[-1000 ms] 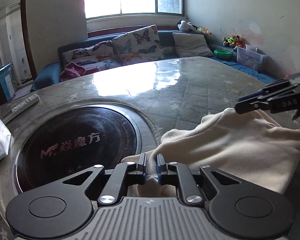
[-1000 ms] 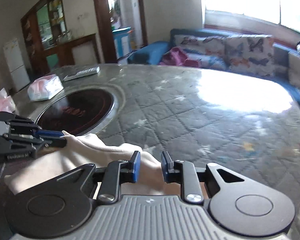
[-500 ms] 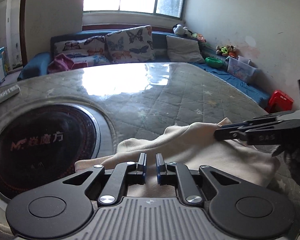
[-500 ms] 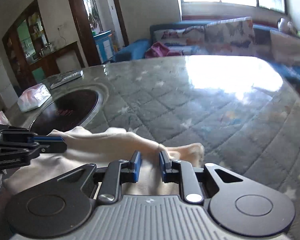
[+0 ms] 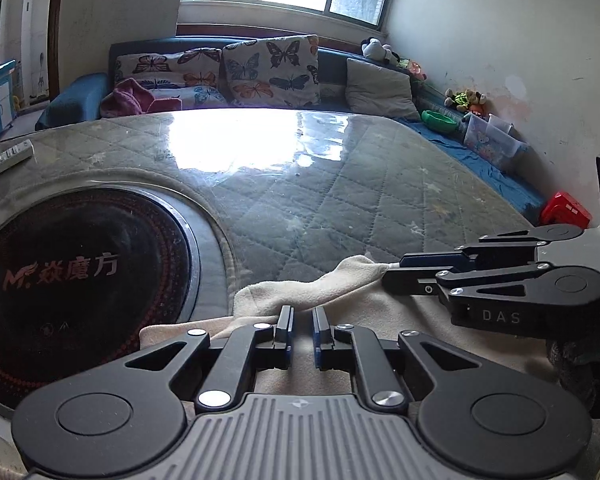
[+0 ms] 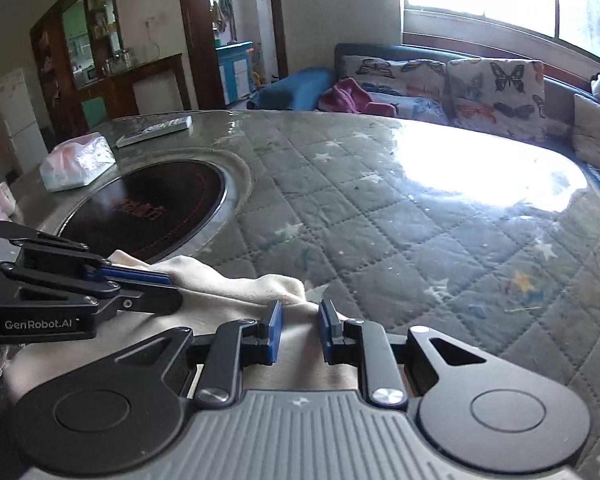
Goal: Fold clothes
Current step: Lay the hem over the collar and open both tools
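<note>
A cream garment (image 5: 340,284) lies bunched at the near edge of the quilted, glass-topped table (image 5: 340,184). My left gripper (image 5: 302,320) is shut on a fold of it, with the fabric pinched between the pads. In the same view my right gripper (image 5: 394,274) comes in from the right and pinches the garment's far corner. The right wrist view shows the right gripper (image 6: 300,316) shut on the garment (image 6: 236,288), and the left gripper (image 6: 172,286) clamped on the cloth's left end. The cloth under both gripper bodies is hidden.
A round black induction hob (image 5: 80,276) is set into the table to the left of the garment. A remote (image 6: 156,128) and a tissue pack (image 6: 76,162) lie beyond it. A sofa with butterfly cushions (image 5: 268,68) runs behind the table.
The garment hung raised and bulging a second ago; it now lies lower and flatter along the near edge. Both grippers have shifted across the table, still holding it.
</note>
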Tool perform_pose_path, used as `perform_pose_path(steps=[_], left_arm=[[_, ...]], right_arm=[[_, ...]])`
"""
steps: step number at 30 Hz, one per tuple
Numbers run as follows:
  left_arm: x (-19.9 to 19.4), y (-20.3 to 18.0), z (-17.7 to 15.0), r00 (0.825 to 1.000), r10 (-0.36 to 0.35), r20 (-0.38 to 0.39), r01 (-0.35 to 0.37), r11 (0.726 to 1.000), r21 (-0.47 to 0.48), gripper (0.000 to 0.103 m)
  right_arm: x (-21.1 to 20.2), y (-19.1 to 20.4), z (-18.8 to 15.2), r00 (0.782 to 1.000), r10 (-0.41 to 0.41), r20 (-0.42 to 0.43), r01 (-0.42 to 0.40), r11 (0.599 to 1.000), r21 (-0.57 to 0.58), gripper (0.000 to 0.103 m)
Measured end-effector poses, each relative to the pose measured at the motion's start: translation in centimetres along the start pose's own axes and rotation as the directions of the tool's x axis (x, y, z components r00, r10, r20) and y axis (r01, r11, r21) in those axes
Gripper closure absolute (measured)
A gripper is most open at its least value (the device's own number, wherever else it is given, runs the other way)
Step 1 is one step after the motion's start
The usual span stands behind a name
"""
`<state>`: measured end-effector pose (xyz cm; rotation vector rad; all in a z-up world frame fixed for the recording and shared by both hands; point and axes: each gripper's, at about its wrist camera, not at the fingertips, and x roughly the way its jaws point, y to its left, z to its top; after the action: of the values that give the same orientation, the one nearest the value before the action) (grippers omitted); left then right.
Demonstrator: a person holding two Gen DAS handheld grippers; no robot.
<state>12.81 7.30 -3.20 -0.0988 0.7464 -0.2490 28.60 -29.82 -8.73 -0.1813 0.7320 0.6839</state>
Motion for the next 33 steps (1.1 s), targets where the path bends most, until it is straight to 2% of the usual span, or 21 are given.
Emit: perform_pose_path(steps=[2,4,9,11,14,17,18,22,26,30,33], left_arm=[[0.0,-0.2,0.0,1.0,0.0,0.003,0.0,1.0,0.009,0.091],[0.0,-0.2,-0.1,1.0,-0.004,0.006,0.004,1.0,0.009,0.091],[-1.1,0.3,0.1,1.0,-0.014,0.028,0.014,1.0,-0.014,0.091],[-2.4,0.3,-0.1,0.998,-0.018,0.058,0.018,1.0,-0.006,0.09],[-4.5,0.0,-0.9,0.996,-0.015,0.089,0.012,0.999,0.036,0.09],[-6.1,-0.9,-2.2,0.995,-0.01,0.101,0.003,0.998,0.07,0.09],[-6.6,-1.2,-2.8,0.994,-0.011,0.106,0.003,0.997,0.073,0.09],[-7.9,-1.9,-4.7,0.993,-0.023,0.113,0.016,0.998,0.061,0.09],[-7.5,-2.0,-6.0,0.996,-0.016,0.092,0.011,0.999,0.046,0.09],[-7.1,-1.5,-6.5,0.996,-0.005,0.087,0.004,1.0,0.015,0.09],[-7.3,-1.1,-6.3,0.996,-0.004,0.092,0.005,1.0,-0.01,0.089]], right_arm=[[-0.4,0.2,0.1,1.0,-0.002,0.026,0.002,1.0,-0.001,0.084],[-0.5,0.5,0.1,0.998,0.039,0.042,-0.039,0.999,-0.003,0.084],[0.7,1.0,0.0,0.999,0.031,0.005,-0.031,0.999,-0.018,0.085],[0.2,1.0,0.1,0.999,0.035,0.018,-0.035,0.999,-0.002,0.084],[-1.0,1.6,-0.1,0.999,0.036,0.035,-0.035,0.998,-0.045,0.082],[-2.3,2.5,-0.7,0.998,0.056,0.043,-0.052,0.995,-0.084,0.073],[-2.8,2.8,-1.0,0.997,0.062,0.045,-0.057,0.994,-0.095,0.066],[-3.7,4.1,-2.3,0.997,0.05,0.06,-0.041,0.99,-0.138,0.065],[-4.0,5.4,-3.9,0.997,0.025,0.072,-0.012,0.984,-0.179,0.065],[-3.7,5.1,-4.8,0.996,0.006,0.087,0.008,0.987,-0.158,0.058],[-4.4,4.7,-5.0,0.995,0.012,0.099,0.001,0.991,-0.134,0.057]])
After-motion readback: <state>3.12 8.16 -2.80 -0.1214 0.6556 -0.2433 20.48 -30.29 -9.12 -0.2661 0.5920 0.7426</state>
